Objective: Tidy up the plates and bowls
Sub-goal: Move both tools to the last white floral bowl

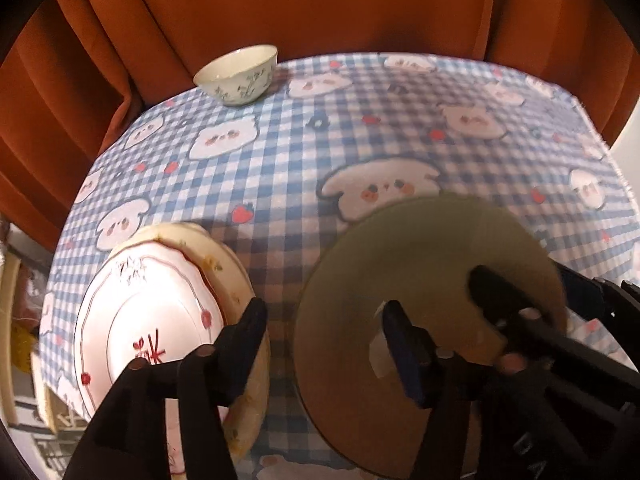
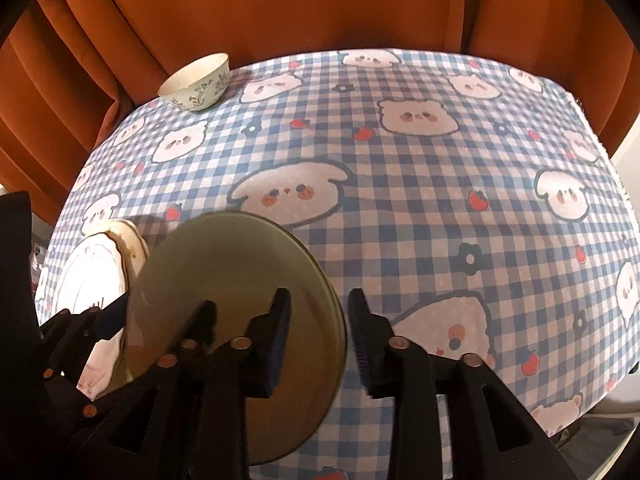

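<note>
An olive-green plate (image 1: 424, 280) is held tilted above the table. In the right wrist view the plate (image 2: 224, 264) has its right rim between the fingers of my right gripper (image 2: 318, 340), whose jaws stand wide around the rim; whether they touch it is unclear. My left gripper (image 1: 324, 328) is open between the green plate and a white plate with red marks (image 1: 148, 312) that lies on a cream plate (image 1: 236, 280) at the near left. A white bowl with green sprigs (image 1: 240, 74) stands at the table's far left edge.
The table wears a blue checked cloth with white animal faces (image 2: 440, 208). Orange curtains (image 1: 280, 8) hang close behind the far edge. The bowl (image 2: 196, 84) and the stacked plates (image 2: 92, 272) also show in the right wrist view.
</note>
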A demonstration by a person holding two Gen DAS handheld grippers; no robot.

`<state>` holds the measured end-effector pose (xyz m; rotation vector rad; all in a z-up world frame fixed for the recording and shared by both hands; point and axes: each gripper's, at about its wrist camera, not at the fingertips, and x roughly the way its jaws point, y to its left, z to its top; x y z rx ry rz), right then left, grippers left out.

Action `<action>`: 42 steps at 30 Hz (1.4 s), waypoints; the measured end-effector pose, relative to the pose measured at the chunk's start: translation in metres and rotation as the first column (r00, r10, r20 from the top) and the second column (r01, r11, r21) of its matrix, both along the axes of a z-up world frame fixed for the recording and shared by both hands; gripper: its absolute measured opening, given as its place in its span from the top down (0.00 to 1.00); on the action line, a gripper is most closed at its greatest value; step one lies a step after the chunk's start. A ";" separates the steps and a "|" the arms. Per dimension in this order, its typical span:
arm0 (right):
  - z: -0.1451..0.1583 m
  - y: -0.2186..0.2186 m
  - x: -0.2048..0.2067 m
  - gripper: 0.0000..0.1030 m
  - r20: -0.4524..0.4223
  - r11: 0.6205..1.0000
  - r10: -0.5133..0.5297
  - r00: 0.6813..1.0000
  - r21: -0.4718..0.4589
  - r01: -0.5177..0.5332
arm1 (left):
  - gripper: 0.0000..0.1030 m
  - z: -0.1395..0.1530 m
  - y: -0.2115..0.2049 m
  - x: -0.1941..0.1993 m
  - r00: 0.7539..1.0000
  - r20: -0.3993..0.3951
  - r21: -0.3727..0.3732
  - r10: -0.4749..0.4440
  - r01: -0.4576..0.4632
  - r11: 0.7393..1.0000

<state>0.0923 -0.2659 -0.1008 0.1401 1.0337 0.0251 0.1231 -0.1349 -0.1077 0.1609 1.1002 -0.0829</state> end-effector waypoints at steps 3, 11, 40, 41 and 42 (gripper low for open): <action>0.015 0.004 0.001 0.34 0.040 1.000 -0.022 0.999 -0.018 0.023 | 0.26 0.013 0.008 0.004 1.000 0.016 -0.038 -0.027 0.027 0.999; 0.056 0.039 0.016 0.33 0.099 0.999 -0.020 0.995 -0.038 0.023 | 0.24 0.051 0.041 0.027 0.995 0.080 -0.095 -0.064 0.071 0.993; 0.107 0.137 0.214 0.33 0.193 0.998 0.000 0.981 -0.067 0.013 | 0.33 0.076 0.117 0.211 0.973 0.208 -0.062 0.096 -0.085 0.994; 0.106 0.138 0.221 0.33 0.192 0.998 -0.001 0.981 -0.069 0.014 | 0.33 0.073 0.117 0.218 0.973 0.208 -0.061 0.096 -0.085 0.995; 0.103 0.138 0.231 0.33 0.190 0.997 -0.005 0.982 -0.071 0.018 | 0.33 0.071 0.117 0.225 0.974 0.209 -0.056 0.089 -0.079 0.995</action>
